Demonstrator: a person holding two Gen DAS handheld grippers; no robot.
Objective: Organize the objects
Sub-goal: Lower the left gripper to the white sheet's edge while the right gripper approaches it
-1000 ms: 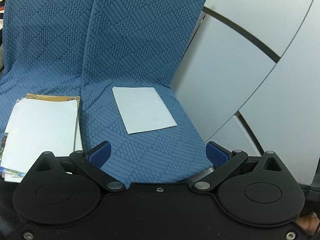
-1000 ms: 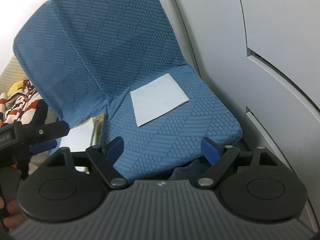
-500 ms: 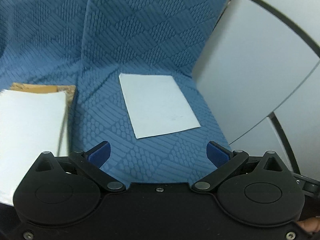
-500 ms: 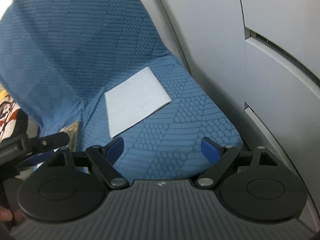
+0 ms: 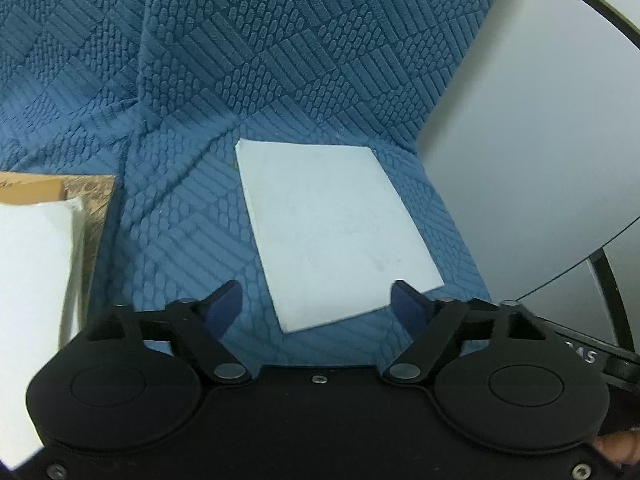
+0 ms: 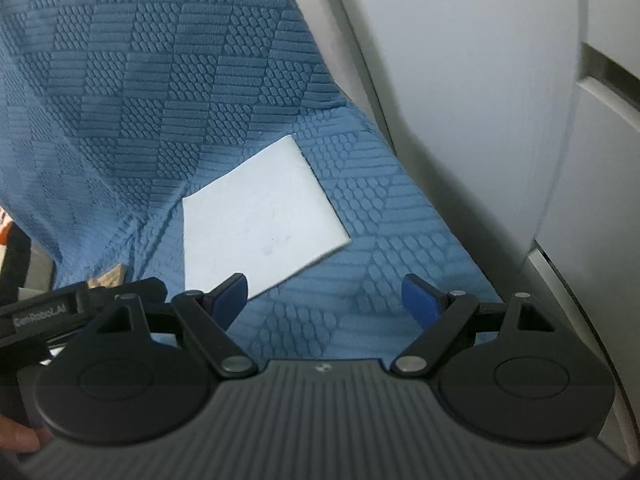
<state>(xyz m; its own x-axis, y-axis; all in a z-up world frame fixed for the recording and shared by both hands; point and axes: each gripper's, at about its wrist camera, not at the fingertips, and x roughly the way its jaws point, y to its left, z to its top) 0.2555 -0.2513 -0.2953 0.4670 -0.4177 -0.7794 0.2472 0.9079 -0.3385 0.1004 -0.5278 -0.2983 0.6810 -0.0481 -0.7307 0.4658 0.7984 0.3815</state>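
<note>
A flat white booklet [image 5: 332, 232] lies on the blue patterned seat cushion [image 5: 192, 240]; it also shows in the right wrist view [image 6: 256, 216]. My left gripper [image 5: 318, 306] is open and empty, its blue pads straddling the booklet's near edge. My right gripper [image 6: 326, 296] is open and empty, just short of the booklet's near edge, with its left pad over the near corner. A stack of white papers on a brown-edged book [image 5: 40, 264] lies on the neighbouring seat at the left.
A grey-white wall panel [image 5: 540, 140] stands close on the right of the seat, also in the right wrist view [image 6: 480, 80]. The blue seat back [image 6: 140, 60] rises behind the booklet. The left gripper's body [image 6: 60, 312] shows at the lower left of the right wrist view.
Both grippers have moved forward and down toward the white booklet, which now looks larger and nearer. Both jaws stay open.
</note>
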